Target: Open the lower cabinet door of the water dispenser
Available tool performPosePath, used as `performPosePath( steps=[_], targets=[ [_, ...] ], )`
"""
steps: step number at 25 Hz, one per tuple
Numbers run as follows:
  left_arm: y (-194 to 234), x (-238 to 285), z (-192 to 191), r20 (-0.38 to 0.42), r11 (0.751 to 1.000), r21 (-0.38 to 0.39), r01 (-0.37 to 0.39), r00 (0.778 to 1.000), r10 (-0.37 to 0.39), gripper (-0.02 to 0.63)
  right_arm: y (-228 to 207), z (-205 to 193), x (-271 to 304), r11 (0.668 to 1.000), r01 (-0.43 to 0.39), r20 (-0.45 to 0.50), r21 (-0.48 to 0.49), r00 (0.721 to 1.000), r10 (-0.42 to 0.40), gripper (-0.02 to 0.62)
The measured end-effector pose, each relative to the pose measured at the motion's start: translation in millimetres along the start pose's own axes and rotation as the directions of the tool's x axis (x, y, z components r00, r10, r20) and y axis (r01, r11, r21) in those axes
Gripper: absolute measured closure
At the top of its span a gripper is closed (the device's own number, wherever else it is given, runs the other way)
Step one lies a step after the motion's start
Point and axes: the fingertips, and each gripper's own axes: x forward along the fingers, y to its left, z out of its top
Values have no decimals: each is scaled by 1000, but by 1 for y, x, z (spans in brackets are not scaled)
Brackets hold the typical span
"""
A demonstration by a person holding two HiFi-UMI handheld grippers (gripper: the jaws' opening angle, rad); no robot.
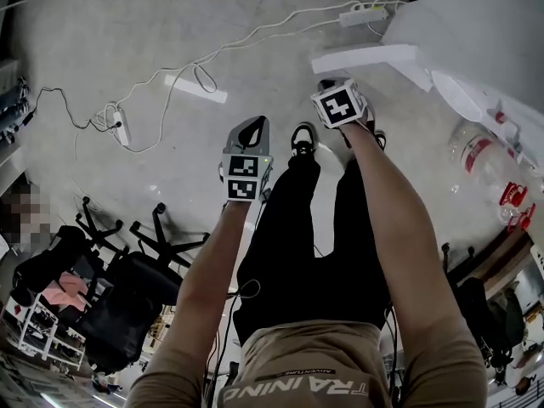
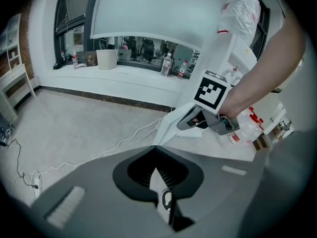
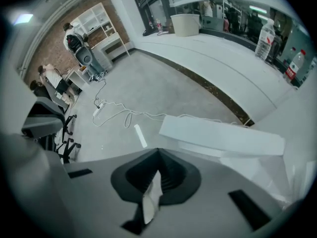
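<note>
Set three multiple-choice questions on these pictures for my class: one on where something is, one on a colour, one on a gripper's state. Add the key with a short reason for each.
1. In the head view, where do the black office chairs stand?
A) lower left
B) upper right
C) top centre

2. What colour are the person's trousers?
A) white
B) black
C) red

3. How do the jaws of the right gripper stand?
A) wide apart
B) clamped on a bottle
C) together, holding nothing

Key:
1 A: the chairs sit at the lower left of the head view, beside the person's left arm.
2 B: both legs show black against the grey floor.
3 C: the right gripper view shows the jaws met, with nothing between them.
</note>
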Motion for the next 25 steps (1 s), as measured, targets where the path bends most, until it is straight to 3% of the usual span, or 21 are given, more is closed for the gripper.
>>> performPosePath(
  steps=[6,15,25],
  targets=[
    [-32,-20,12,22,999,-38,13,1000,-12,614,27,-28,-47,1000,-9,-9,23,1000,9,588],
    [-102,-50,47,33,993,56,104,994,-106,614,49,-76,-138,992,12,51,128,998,-19,588],
    [-147,-137,150,104,971,185,154,979,-175,614,68,-64,-305,981,87,218,175,968,-125,588]
  ],
)
